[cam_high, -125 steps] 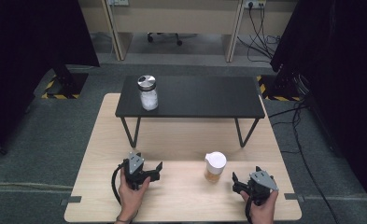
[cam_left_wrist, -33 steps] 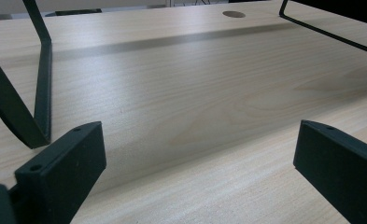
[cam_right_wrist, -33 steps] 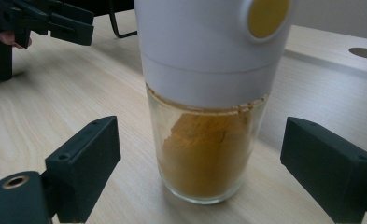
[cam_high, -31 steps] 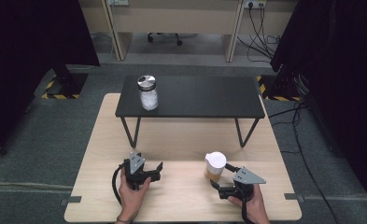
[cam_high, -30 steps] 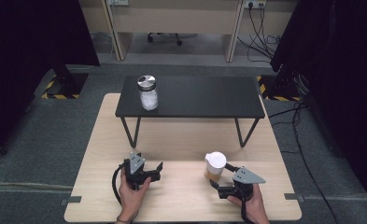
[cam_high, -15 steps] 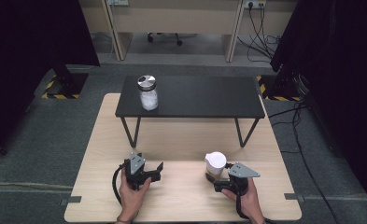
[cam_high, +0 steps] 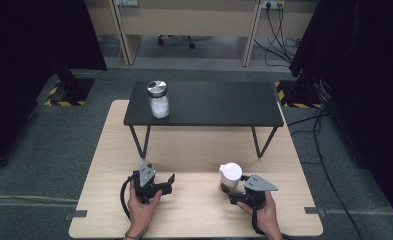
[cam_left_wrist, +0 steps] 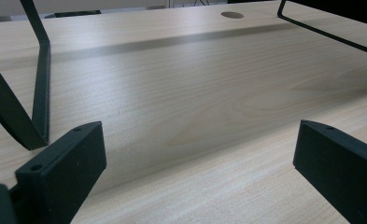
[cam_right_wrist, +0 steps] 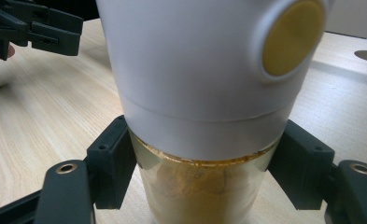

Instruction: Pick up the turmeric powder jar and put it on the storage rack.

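no readable text, labels or numbers anywhere

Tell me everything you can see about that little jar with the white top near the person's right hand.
The jar is a small clear container, glass or plastic by its look, holding a yellow-brown powder. A tall white cap covers its upper part and carries a round yellow button on one side. It stands upright on the light wooden table. The right hand-held gripper is closed on the clear body just under the cap, one black jaw on each side.
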